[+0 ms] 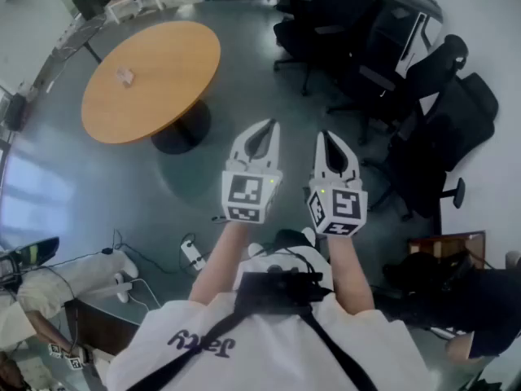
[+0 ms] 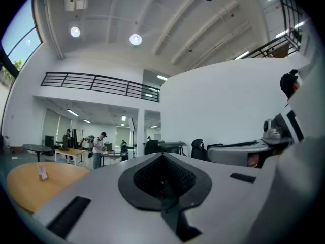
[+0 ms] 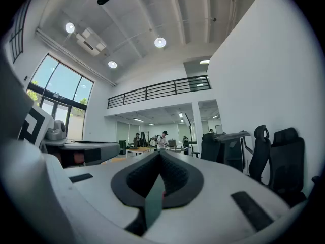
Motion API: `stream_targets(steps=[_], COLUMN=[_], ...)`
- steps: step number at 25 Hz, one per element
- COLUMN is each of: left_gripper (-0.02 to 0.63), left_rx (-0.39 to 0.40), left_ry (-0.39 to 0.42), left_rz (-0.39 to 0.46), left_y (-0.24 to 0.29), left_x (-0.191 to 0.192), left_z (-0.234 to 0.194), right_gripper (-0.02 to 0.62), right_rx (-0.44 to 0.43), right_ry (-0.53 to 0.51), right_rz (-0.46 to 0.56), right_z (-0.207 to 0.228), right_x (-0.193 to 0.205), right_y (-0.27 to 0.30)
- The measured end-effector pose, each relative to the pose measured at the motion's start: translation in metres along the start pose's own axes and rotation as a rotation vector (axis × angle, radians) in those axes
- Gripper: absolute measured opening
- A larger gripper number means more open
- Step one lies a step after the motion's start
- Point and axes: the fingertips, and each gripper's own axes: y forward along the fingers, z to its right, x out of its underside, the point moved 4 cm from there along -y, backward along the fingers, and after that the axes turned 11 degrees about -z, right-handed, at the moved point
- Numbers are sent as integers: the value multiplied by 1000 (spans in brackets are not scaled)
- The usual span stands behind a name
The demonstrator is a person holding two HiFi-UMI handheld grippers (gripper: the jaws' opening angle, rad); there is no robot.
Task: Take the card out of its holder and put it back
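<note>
Head view: the left gripper [image 1: 273, 123] and right gripper [image 1: 324, 133] are held side by side at chest height over bare grey floor, tips pointing to 12 o'clock. Each one's jaws meet at the tip.

Left gripper view: the left gripper [image 2: 162, 154] has its jaws pressed fully together, with nothing between the pads.

Right gripper view: the right gripper [image 3: 160, 151] has its jaws together at the tip too. Only a thin grey-green sliver shows low in the seam, and no object is gripped.

The card holder [image 1: 124, 76] is a small pale upright item standing alone on the round wooden table [image 1: 171, 55]. It is towards that table's 9 o'clock side. From the grippers it lies at roughly 10 o'clock, well apart from both, with open floor between. The card cannot be told apart from the holder at this size.

In the left gripper view the card holder [image 2: 42, 172] stands on the table [image 2: 20, 192] at about 9 o'clock of the closed tips.

Black office chairs [image 1: 440, 129] are grouped at 2 o'clock of the grippers.
</note>
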Motion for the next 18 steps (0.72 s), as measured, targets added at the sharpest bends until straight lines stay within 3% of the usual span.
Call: stream_targets(steps=[10, 14, 18], left_gripper=[12, 12, 12], left_rx=[-24, -48, -12], left_ry=[-55, -91, -120], left_rz=[-7, -32, -43], left_y=[-2, 19, 58], left_x=[12, 23, 21], left_z=[-8, -21, -22], right_gripper=[21, 21, 21], right_rx=[31, 11, 4], right_ry=[8, 35, 44], right_rz=[-22, -46, -46], right_z=[-2, 12, 44], right_x=[1, 11, 13], right_y=[5, 28, 63])
